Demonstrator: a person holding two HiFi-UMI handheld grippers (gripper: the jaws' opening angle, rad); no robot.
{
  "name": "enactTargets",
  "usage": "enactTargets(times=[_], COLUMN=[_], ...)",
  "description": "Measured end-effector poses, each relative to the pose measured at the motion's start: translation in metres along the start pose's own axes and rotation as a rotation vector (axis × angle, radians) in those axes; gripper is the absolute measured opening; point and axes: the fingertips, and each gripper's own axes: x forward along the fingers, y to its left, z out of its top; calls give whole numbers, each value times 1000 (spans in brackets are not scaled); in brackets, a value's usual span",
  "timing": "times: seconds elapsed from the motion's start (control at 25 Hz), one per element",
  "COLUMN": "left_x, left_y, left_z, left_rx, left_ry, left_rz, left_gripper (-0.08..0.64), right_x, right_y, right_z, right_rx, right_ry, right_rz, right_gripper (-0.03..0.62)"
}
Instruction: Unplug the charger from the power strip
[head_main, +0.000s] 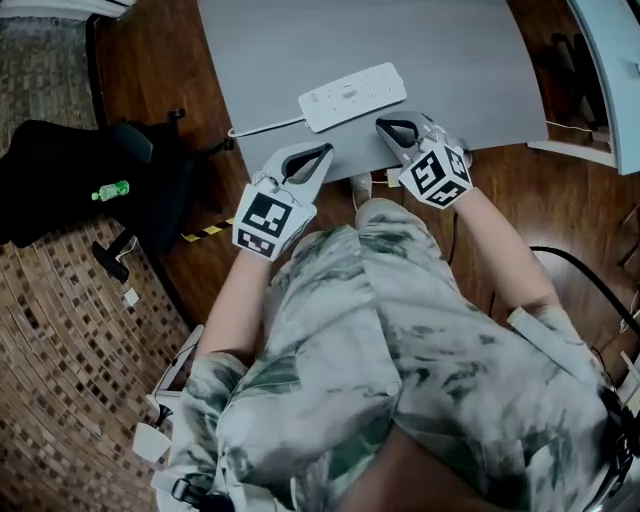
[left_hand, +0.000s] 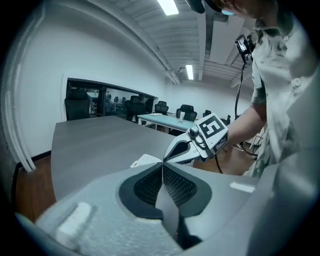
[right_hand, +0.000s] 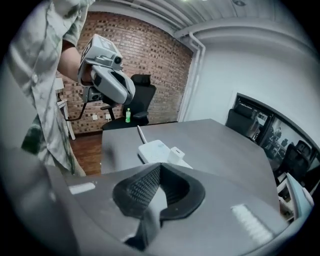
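A white power strip (head_main: 352, 96) lies near the front edge of the grey table (head_main: 440, 50). In the right gripper view a small white cube charger (right_hand: 176, 154) sits plugged into the power strip (right_hand: 154, 149) at the end towards me. My left gripper (head_main: 327, 150) hovers just off the table's front edge, below and left of the strip, jaws shut and empty. My right gripper (head_main: 383, 124) is over the table edge, close to the strip's right end, jaws together with nothing between them. The left gripper view shows the right gripper (left_hand: 170, 154) beside a corner of the strip (left_hand: 144, 161).
The strip's white cable (head_main: 262, 128) runs left off the table. A black office chair (head_main: 80, 175) with a green bottle (head_main: 110, 190) stands on the left. A pale second table (head_main: 612, 70) is at the right. My lap fills the lower head view.
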Motion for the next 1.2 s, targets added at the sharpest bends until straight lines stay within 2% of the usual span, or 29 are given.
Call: enactTargets(times=[0.08,0.32,0.52,0.68,1.0,1.2], left_x=[20,65,101,122,130,129], left_y=[10,35,43,45,40,39], left_z=[-2,0,-22,-29,-30,-29], left_rx=[24,99,223,296,355,346], left_ry=[39,133,258,325,354,363], left_rz=[7,16,-13,-62,-112,-124], left_gripper=[69,144,149,149,106,104], right_x=[12,36,46,42,33,32], right_y=[-13,-40,-31,-31,-32,-31], right_z=[-6,-8,-22,-16,-9,-8], right_rx=[-1,-32,-67,31,59,58], right_ry=[10,44,94,70,56,50], right_rz=[5,11,21,40,61,66], right_gripper=[8,8,7,-2,-2,-2])
